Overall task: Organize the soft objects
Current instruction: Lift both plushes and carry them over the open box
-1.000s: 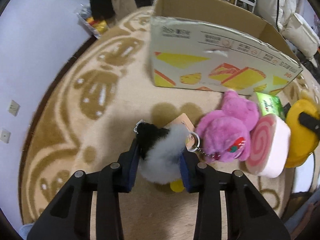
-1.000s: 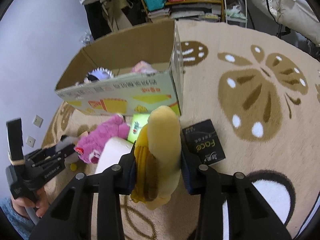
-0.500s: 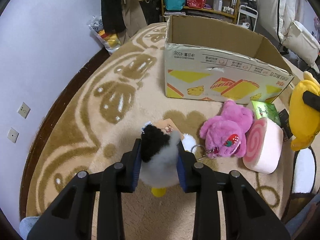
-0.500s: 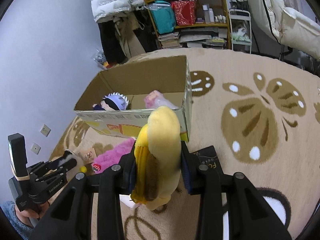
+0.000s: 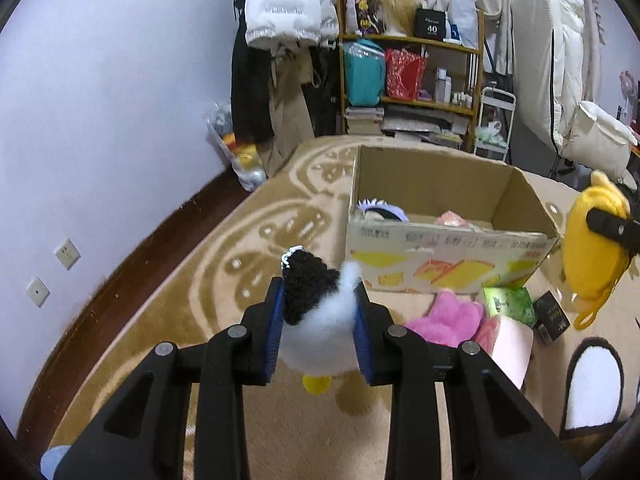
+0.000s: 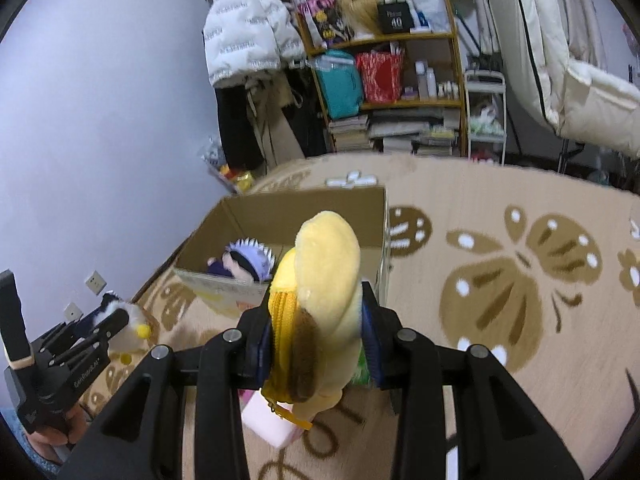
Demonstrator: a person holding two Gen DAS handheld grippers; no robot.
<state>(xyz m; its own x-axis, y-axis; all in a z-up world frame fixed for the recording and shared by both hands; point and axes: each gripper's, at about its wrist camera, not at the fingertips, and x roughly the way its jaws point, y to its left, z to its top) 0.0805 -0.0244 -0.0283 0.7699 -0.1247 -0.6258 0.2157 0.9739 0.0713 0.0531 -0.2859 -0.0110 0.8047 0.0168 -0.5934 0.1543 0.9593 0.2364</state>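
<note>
My left gripper [image 5: 319, 304] is shut on a black-and-white fluffy plush [image 5: 316, 320] with a yellow foot, held above the rug in front of the open cardboard box [image 5: 440, 248]. My right gripper [image 6: 318, 320] is shut on a yellow plush [image 6: 320, 300] with a zipper, held up near the box [image 6: 280, 220]; this plush also shows in the left wrist view [image 5: 596, 248]. In the box lie a purple-haired doll [image 6: 244, 260] and a pink item [image 5: 452, 219]. A pink plush [image 5: 448, 316] and a pink roll cushion [image 5: 508, 340] lie on the rug.
A green packet [image 5: 508, 304] and a black packet [image 5: 552, 316] lie by the box's front right corner. A beige patterned rug [image 6: 520, 280] covers the floor. Shelves [image 5: 408, 80], hung coats and a wall stand behind the box.
Both grippers have risen with their plushes, from just above the rug to well over it. The box interior now shows in both views.
</note>
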